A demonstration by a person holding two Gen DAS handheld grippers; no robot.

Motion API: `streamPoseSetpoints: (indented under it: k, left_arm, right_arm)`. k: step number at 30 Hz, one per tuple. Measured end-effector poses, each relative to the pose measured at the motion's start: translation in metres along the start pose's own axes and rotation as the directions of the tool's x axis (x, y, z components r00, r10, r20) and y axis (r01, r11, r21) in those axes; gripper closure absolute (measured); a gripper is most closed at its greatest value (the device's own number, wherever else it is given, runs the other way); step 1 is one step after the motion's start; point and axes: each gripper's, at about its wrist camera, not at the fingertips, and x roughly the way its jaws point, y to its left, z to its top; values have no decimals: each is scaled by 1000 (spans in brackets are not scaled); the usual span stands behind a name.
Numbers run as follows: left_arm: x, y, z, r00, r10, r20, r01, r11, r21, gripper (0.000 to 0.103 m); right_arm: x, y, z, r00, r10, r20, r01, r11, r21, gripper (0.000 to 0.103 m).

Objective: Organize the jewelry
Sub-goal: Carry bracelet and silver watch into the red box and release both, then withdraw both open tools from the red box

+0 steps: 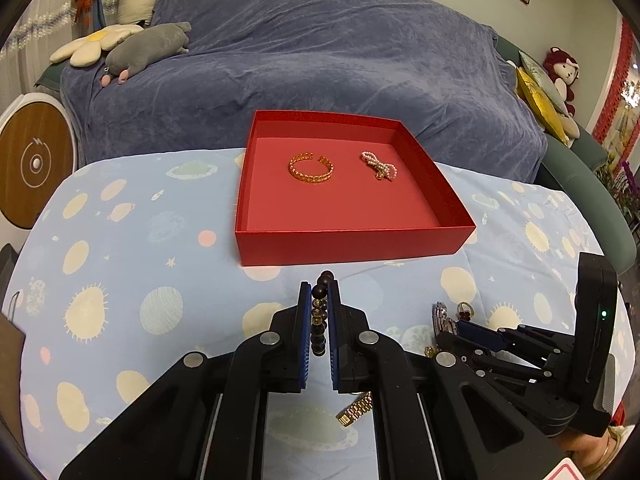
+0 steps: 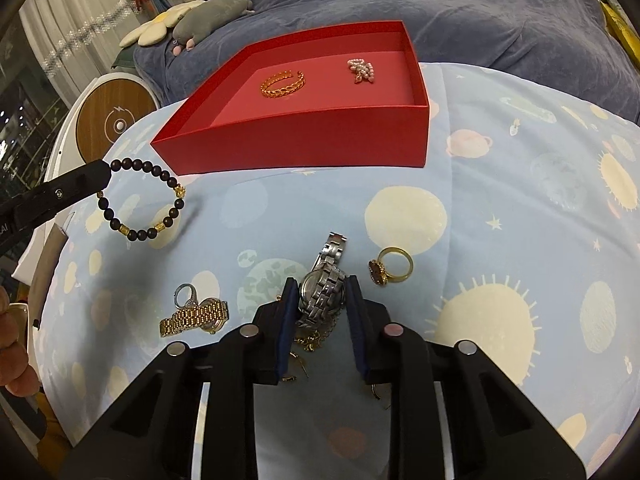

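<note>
red box (image 1: 352, 246): gold bangle (image 1: 311, 168) @ 10 o'clock, pearl piece (image 1: 379, 165) @ 2 | left claw (image 1: 319, 304) clamped on bead bracelet (image 2: 140, 200) | right claw (image 2: 322, 300) part-open, straddling silver watch (image 2: 324, 288), grip unclear

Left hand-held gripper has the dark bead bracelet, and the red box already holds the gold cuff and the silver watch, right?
Not quite. The left hand-held gripper does hold the bead bracelet, but the red box holds the gold cuff and a pearl piece. The right wrist view shows the silver watch between the right hand-held gripper's fingers.
</note>
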Motion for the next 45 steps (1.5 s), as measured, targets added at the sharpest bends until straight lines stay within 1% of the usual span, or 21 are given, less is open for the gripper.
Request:
streamPoseSetpoints:
  k: [5,10,14,18,23,26,28,29,31,33,38,40,41,42,43,44,45]
  left_arm:
    - [1,3,-1,1000,1,-5,-1,1000,-6,98]
    - [-1,3,1,1000,-12,2,12,1000,-8,98]
    - [-10,-1,8,999,-32,20,32,999,1,98]
    - [-25,-9,30,997,-35,73,34,999,16,98]
    - [-25,-15,76,992,-36,123,32,999,37,98]
    - [-10,-17,103,991,-40,125,34,998,43,98]
    - [5,-17,115,992,-48,118,44,998,39,98]
    - [15,-15,119,993,-50,107,47,998,31,98]
    - [38,-10,125,995,-76,61,76,997,3,98]
    - [62,-5,126,994,-113,9,113,993,-27,98]
    - [107,2,121,996,-82,-47,80,996,-39,98]
    - [120,4,120,995,-87,-53,84,995,-55,97]
    - [126,6,119,996,-72,-57,68,996,-63,97]
    - [129,8,117,997,-59,-53,56,996,-70,94]
    - [131,10,116,997,-53,-52,49,996,-72,87]
    - [132,10,115,998,-39,-49,35,997,-74,82]
    - [131,12,114,999,-22,-38,19,997,-75,73]
  right_arm:
    - [-7,4,3,1000,-10,25,10,1000,-24,80]
    - [-28,10,12,997,16,77,-13,999,-36,80]
    - [-51,14,28,991,39,130,-33,998,-51,80]
    - [-79,14,57,979,62,196,-52,997,-58,80]
    - [-96,18,105,963,69,260,-47,995,-93,80]
    - [-88,20,133,956,50,288,-20,994,-106,80]
    - [-75,15,146,958,47,283,-21,995,-95,80]
    - [-67,13,150,961,51,273,-29,996,-85,80]
    - [-47,5,158,968,53,246,-41,998,-57,80]
    - [-26,-2,163,975,47,217,-40,999,-36,80]
    - [19,-15,165,987,9,162,-7,1000,-16,80]
    - [31,-17,163,990,-2,143,5,1000,-17,80]
    - [36,-17,162,990,-11,139,14,1000,-19,80]
    - [40,-17,162,990,-21,136,25,999,-26,78]
    - [40,-17,161,989,-33,143,38,999,-30,78]
    - [39,-16,160,987,-47,155,53,998,-35,77]
    - [37,-15,160,985,-54,163,61,997,-40,72]
